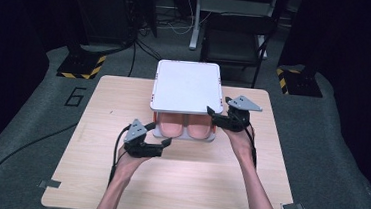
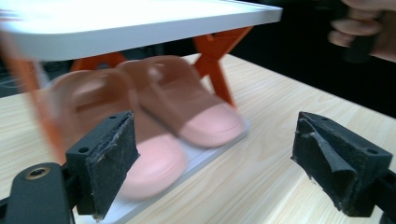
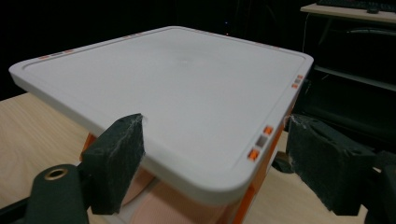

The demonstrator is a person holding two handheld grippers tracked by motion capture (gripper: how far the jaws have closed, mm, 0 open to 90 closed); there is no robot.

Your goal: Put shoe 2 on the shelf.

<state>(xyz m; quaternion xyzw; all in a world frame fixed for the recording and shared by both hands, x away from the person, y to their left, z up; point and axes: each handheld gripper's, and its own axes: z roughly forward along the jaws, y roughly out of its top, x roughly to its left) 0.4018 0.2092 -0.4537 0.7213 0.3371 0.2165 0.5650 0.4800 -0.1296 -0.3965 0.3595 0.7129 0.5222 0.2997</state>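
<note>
A small rack with a white top shelf (image 1: 186, 87) and orange legs (image 2: 218, 65) stands at the table's far middle. On its lower white shelf (image 2: 205, 156) lie two pink slippers (image 1: 186, 128), toes toward me. My left gripper (image 1: 159, 135) hovers open just in front of the rack's left front corner, and in the left gripper view (image 2: 219, 158) its jaws frame the slippers (image 2: 187, 109) without touching them. My right gripper (image 1: 216, 109) is open at the rack's right front corner. In the right gripper view (image 3: 224, 161) its jaws straddle the top shelf (image 3: 177, 88) corner.
The wooden table (image 1: 182, 184) has bare room in front of the rack and on both sides. Beyond the table are a dark floor, a metal chair frame (image 1: 236, 36) and yellow-black striped bases (image 1: 82, 66). The other hand (image 2: 359, 32) appears far off in the left gripper view.
</note>
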